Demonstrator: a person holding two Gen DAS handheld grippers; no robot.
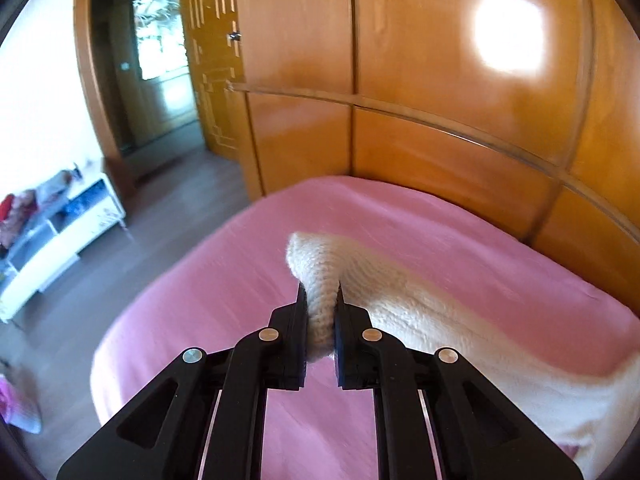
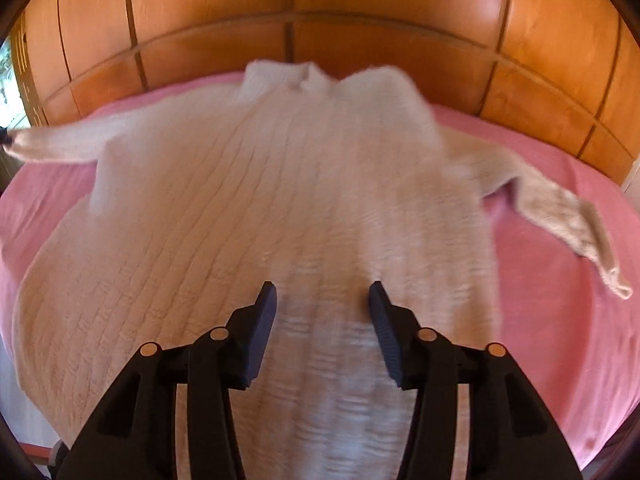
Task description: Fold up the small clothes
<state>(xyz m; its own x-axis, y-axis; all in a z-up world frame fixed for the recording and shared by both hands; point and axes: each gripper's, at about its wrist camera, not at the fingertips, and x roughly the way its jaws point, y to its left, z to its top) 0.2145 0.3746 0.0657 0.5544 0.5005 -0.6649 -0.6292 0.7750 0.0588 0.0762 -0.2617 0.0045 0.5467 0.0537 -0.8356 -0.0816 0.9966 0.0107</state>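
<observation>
Left hand-held gripper clamped on a sweater sleeve; right one open above the body.

I see the cream knit sweater (image 2: 256, 208) spread flat on the pink bed (image 2: 560, 280) in front of the wooden wardrobe (image 1: 440, 80). My left hand-held gripper (image 1: 319, 294) pinches the cuff (image 1: 316, 276) of one sleeve, lifted off the sheet. My right hand-held gripper (image 2: 322, 294) has its jaws about half apart, holding nothing, over the sweater's lower body.

A: Bright daylight; a white glare patch burns on the wardrobe (image 1: 508, 32), upper right in the left wrist view.

B: The sweater (image 2: 280, 208) smears with motion blur in the right wrist view. Fisheye bends panels, with dark vignette at the corners.
</observation>
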